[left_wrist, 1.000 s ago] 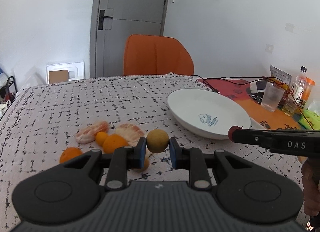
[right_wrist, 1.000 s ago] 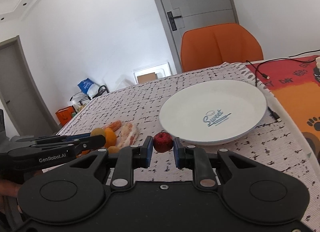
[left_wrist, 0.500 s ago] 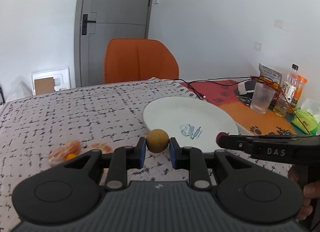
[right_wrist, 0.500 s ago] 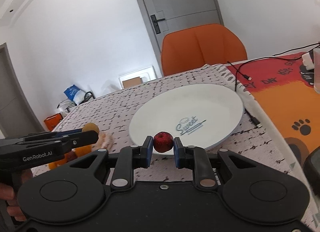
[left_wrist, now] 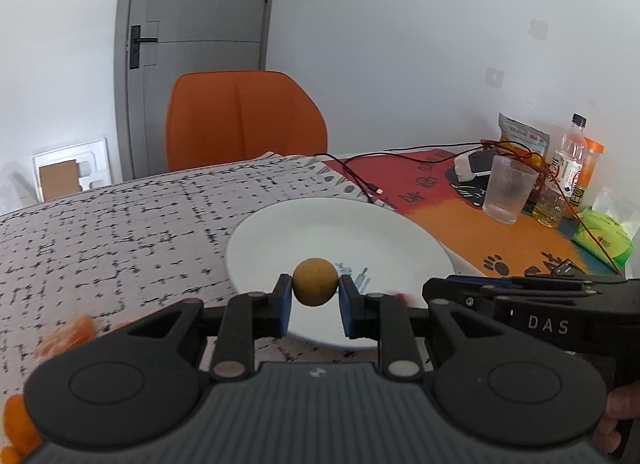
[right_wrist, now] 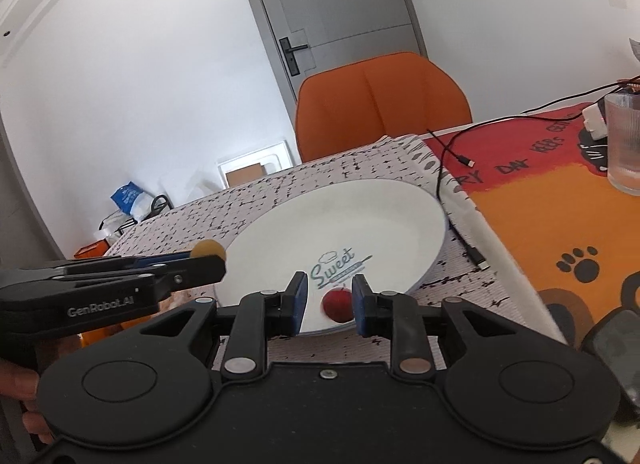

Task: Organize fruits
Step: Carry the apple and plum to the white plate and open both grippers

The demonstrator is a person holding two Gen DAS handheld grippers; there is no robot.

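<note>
Left gripper [left_wrist: 315,298] is clamping a round yellow fruit [left_wrist: 315,282] between its blue pads, jaws narrowed to the fruit's width. In the left wrist view it's sitting at frame center, over the near half of the white plate [left_wrist: 320,220]. In the right wrist view the same fruit [right_wrist: 207,249] is showing at the left of the frame, at the tip of the left gripper, by the plate's left rim.

Right gripper [right_wrist: 329,302] is sitting with jaws apart, wider than the small red fruit [right_wrist: 337,302]. The red fruit is blurred, lying between the pads against the right one, with a gap on the left side. It's over the plate's [right_wrist: 360,224] near rim, lower center of the frame; can't tell if it's resting on the plate or in the air.

Peeled orange pieces [left_wrist: 66,338] are lying on the patterned tablecloth [left_wrist: 120,224] at lower left of the left wrist view, blurred. A glass [left_wrist: 506,194] is standing at right.
</note>
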